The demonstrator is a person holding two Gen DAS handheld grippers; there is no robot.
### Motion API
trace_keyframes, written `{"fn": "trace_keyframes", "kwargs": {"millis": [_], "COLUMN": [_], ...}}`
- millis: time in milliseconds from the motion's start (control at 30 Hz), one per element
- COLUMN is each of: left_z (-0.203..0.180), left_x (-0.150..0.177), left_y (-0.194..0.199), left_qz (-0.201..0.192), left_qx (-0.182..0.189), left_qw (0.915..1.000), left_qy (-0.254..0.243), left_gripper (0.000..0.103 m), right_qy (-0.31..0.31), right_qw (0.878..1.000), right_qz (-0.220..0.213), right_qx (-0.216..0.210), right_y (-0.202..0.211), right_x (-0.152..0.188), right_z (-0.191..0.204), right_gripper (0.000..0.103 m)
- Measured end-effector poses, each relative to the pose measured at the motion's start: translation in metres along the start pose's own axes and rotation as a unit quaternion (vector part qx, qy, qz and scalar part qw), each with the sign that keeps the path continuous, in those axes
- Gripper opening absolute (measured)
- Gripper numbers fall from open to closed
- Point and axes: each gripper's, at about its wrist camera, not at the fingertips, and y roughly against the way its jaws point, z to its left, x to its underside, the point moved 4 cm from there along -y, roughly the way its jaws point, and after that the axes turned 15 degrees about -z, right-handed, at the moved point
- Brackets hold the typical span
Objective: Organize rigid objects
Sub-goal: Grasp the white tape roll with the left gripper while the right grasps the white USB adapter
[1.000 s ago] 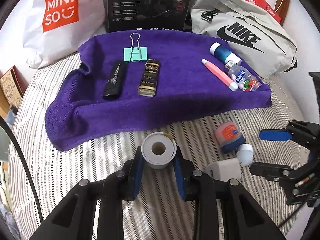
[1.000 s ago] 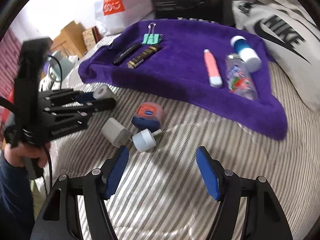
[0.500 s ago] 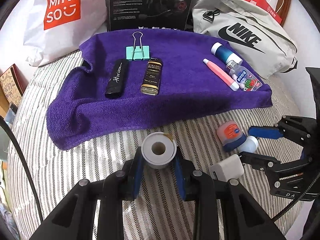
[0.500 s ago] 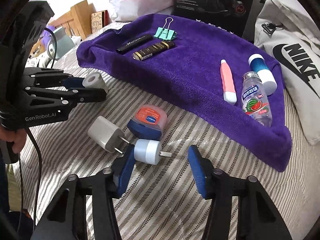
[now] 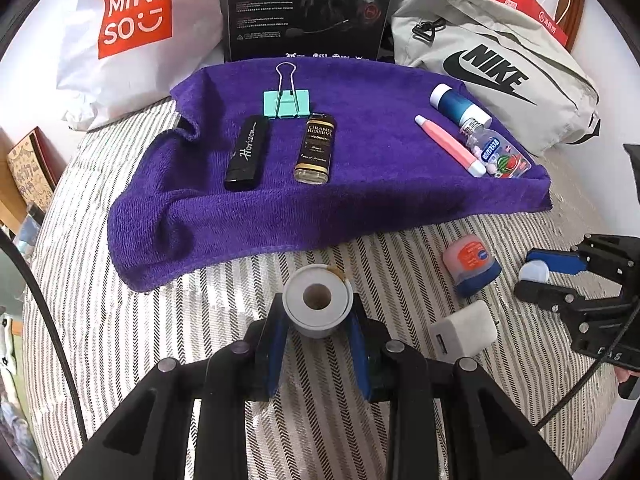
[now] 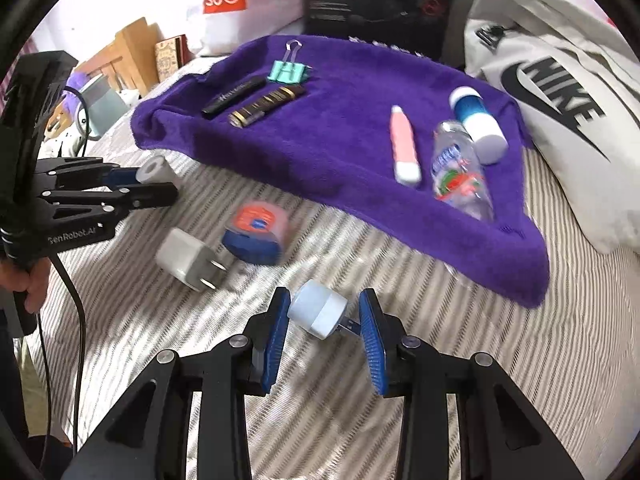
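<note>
just a small round white plug [image 6: 318, 315], prongs sideways

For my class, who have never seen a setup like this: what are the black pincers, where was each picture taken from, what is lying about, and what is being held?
There is no robot. A person holds a hand-operated gripper in each hand, with a fisheye camera on each looking along its blue-padded fingers.

In the left camera view, the left gripper clamps a grey tape roll. In the right camera view, the right gripper straddles a small white plug, not clearly squeezing it.

On the striped bedcover lie a white charger and a blue tin. A purple towel carries a binder clip, bottles and tubes.
</note>
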Motion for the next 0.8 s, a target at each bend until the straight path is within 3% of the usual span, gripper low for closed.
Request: {"fn": "trace_keyframes", "kwargs": {"millis": [400,800], "left_z": [-0.004,0.003], "left_x": [0.001,0.002], "left_y": [-0.001,0.009], "left_qz": [0.002,-0.008], "left_qx": [-0.009,-0.003], "left_qw": [0.9999,0.9999], "left_qy": [-0.007,0.011], "left_gripper": [0.028,0.028], "right_qy": [0.02,-0.003], "right_qw": [1.0,1.0], "right_qz": [0.001,0.01], "right_qx": [0.01,0.0], "right_y": [0.0,0.011], "right_x": [0.01,0.013], "right_z": [0.002,-0.006], "right_gripper": [0.036,0.035]}}
